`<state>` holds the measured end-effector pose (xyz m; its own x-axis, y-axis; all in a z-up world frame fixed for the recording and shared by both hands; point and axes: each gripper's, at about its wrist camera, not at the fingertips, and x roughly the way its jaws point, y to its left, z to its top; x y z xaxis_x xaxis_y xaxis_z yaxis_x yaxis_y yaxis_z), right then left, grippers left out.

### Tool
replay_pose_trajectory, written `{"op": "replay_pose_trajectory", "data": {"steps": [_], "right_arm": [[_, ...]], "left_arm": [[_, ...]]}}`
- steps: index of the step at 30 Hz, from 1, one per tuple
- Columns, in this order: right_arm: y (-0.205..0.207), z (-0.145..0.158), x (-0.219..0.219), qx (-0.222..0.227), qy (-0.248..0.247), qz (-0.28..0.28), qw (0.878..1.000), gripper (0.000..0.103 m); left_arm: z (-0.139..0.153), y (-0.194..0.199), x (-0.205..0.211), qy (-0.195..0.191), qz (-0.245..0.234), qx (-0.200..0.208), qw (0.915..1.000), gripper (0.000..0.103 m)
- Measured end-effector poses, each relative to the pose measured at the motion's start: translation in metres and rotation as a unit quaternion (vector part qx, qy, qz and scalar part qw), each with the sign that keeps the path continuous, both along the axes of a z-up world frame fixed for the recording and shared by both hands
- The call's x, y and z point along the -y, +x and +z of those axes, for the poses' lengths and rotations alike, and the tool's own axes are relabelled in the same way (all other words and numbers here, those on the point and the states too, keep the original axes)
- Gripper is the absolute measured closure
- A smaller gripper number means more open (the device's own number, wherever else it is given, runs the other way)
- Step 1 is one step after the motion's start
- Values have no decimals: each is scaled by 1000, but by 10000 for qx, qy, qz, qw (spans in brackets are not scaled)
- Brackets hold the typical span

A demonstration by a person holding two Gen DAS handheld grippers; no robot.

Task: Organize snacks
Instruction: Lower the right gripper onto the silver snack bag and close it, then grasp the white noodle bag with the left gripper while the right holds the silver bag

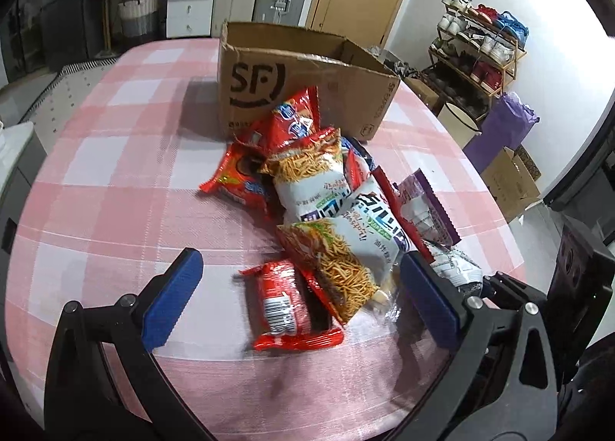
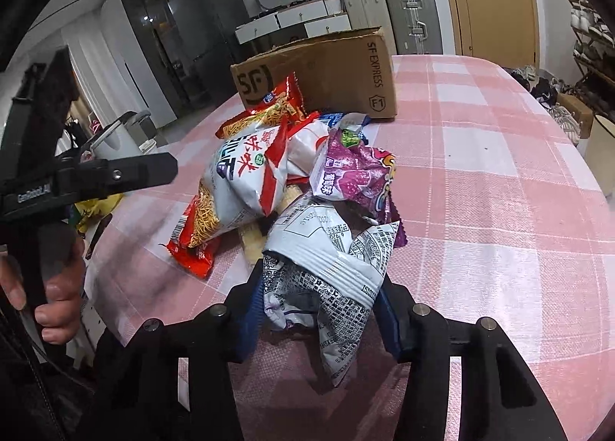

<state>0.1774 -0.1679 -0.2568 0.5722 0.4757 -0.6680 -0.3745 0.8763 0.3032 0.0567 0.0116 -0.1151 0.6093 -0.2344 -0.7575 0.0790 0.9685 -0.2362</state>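
- Brown cardboard box printed "SF", open at the top, upright on the pink checked cloth.
- Heap of crinkly foil snack packets in front of it, touching its wall: 2 white-and-red noodle-snack bags, a purple bag, red wrappers.
- White printed packet, crumpled, at the heap's near edge, pinched between blue pads.
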Motion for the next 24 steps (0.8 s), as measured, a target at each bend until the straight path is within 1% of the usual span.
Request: {"op": "replay_pose_trajectory", "data": {"steps": [9, 11, 15, 20, 22, 24], "right_arm": [[-6, 3, 16, 44, 280, -14, 9996, 53], [-7, 4, 18, 58, 321, -16, 9995, 53], [-7, 3, 24, 59, 411, -68, 9991, 53], [-8, 2, 29, 72, 506, -91, 9987, 52], [-7, 2, 29, 79, 526, -86, 9985, 53], [-7, 0, 30, 78, 517, -88, 9986, 53]], "left_arm": [[-10, 25, 23, -231, -263, -170, 9992, 1], [-11, 29, 27, -335, -338, -184, 9987, 1], [-17, 46, 34, -683, -558, -284, 9957, 1], [-24, 64, 44, -790, -559, -428, 9944, 1], [-29, 72, 45, -951, -588, -487, 9925, 2], [-35, 79, 47, -984, -587, -552, 9919, 7]]}}
